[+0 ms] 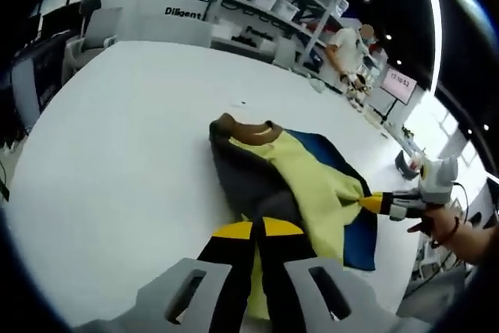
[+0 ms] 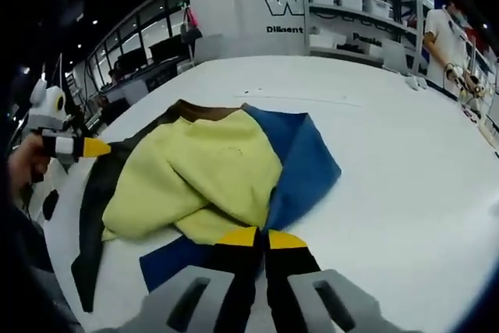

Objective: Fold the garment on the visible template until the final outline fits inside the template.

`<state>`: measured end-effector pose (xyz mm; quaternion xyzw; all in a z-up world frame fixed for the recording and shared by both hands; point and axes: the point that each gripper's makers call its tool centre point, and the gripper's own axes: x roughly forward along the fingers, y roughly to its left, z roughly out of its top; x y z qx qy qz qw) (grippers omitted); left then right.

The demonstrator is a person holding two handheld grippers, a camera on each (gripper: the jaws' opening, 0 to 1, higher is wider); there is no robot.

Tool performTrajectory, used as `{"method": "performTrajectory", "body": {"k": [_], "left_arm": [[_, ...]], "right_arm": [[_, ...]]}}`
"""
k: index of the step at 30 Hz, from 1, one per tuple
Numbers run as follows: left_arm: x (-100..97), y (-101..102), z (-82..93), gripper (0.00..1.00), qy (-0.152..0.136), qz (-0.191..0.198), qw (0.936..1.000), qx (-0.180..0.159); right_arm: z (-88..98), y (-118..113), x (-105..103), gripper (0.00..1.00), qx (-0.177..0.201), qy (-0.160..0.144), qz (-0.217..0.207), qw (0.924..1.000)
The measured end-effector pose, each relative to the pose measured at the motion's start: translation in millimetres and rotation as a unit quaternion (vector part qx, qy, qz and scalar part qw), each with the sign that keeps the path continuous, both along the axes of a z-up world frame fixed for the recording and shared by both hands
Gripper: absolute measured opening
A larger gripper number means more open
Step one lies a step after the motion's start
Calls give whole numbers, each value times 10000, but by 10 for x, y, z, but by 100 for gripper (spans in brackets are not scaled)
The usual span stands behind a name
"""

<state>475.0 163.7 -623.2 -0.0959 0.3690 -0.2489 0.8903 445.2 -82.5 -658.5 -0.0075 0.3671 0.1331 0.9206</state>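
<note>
With the template hidden, the garment (image 2: 210, 177) lies rumpled on the white desk (image 1: 117, 161), each hand-held gripper, left (image 1: 258, 229) and right (image 2: 262, 238), clamped on an opposite edge.

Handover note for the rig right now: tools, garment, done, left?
Left tool: jaws closed on the near edge of the garment.
Right tool: jaws closed on the garment's opposite edge, over the blue template.
Garment: yellow with dark grey side and brown collar, bunched on the white table, lying partly on the template.
Done: both edges gripped, partial fold.
Left: the dark grey side hangs past the template; fold it in until the outline fits inside.
</note>
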Motion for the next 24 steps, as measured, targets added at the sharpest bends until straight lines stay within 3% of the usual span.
{"method": "performTrajectory", "body": {"k": [10, 20, 24], "left_arm": [[-4, 264, -94, 1, 323, 174, 9993, 105], [103, 529, -116, 1, 297, 304, 9983, 391], [116, 603, -156, 1, 431, 351, 9974, 469]], "right_arm": [[-15, -140, 14, 0, -328, 131, 162, 9992], [-6, -329, 80, 0, -808, 163, 327, 9961], [-16, -379, 110, 0, -922, 206, 388, 9948]]}}
